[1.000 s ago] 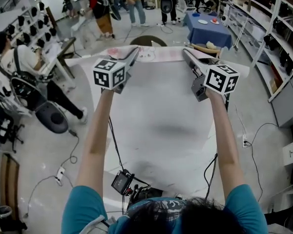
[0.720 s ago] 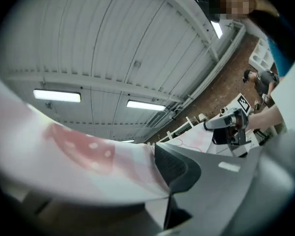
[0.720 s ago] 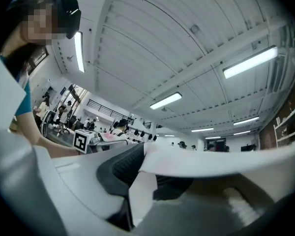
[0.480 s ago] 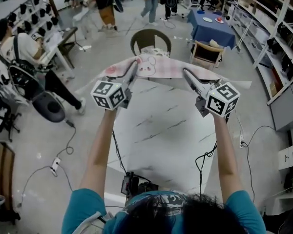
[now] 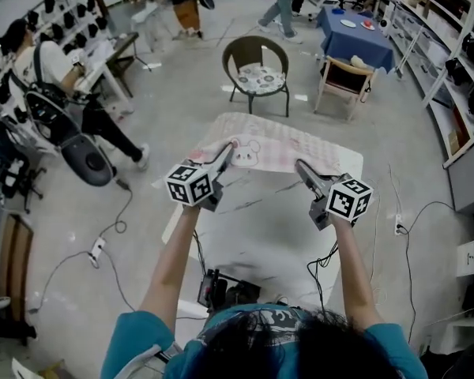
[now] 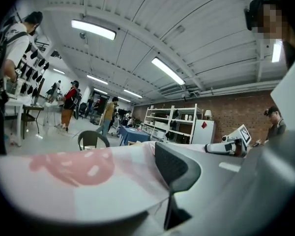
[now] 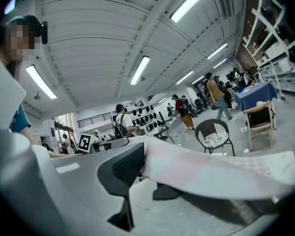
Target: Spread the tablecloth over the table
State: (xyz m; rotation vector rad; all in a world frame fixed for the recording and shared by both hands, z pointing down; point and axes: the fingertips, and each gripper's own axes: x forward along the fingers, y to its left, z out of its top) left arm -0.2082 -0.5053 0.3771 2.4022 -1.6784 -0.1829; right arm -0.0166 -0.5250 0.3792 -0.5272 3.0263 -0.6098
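Head view first: both my arms have dropped from high over the floor to low over the surface (image 5: 276, 227). The tablecloth (image 5: 276, 142), which was stretched in the air a second ago, now lies with its pink checked far part on the far end of the surface. The near half of the marble top is still bare, so I judge the spread only partly done. My left hand-held gripper (image 5: 224, 156) has the cloth's near left edge and my right hand-held gripper (image 5: 302, 166) the near right edge, with the cloth sagging a little between them. A wicker chair (image 5: 257, 68) stands beyond the far end. In the left gripper view the jaws are nearly together, clamped on the cloth (image 6: 88, 178), which runs out flat and level to the left. My other hand-held gripper shows far off to the right. In the right gripper view it's the same story: jaws narrow, just nipped in a shade tighter, pinching the cloth's edge (image 7: 211, 173), which hangs just above the top with shadow under it. As I read it, I must draw the near edge back toward me to cover the bare part.
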